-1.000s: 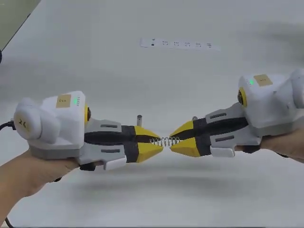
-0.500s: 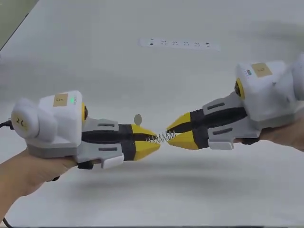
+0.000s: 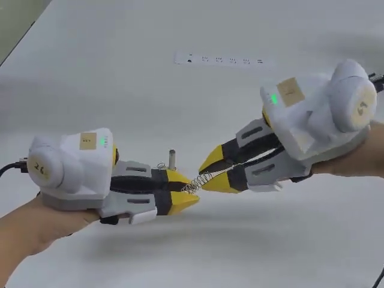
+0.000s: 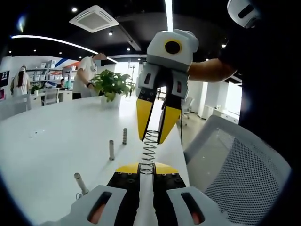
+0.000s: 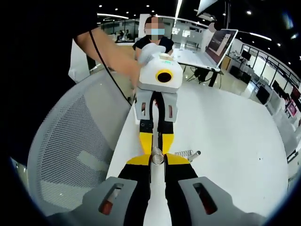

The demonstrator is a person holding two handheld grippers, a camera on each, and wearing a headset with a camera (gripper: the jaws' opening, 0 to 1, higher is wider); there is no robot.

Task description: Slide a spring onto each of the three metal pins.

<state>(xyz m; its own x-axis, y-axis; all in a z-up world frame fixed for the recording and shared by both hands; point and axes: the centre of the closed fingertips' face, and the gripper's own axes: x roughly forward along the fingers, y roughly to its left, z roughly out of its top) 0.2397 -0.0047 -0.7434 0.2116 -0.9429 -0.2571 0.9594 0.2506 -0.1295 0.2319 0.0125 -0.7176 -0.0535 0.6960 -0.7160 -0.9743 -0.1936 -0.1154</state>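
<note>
While left tongs (image 3: 193,191) and right tongs (image 3: 203,179) each clamp an end of the spring (image 3: 196,182), its axis lies near level — just in front of the upright metal pin (image 3: 172,159). Left tongs sit nearer it.

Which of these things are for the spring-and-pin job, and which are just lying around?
For the job:
- spring, gripped at its two ends by the left gripper and the right gripper
- metal pins on the table

Just lying about:
- power strip
- potted plant
- mesh chair
</note>
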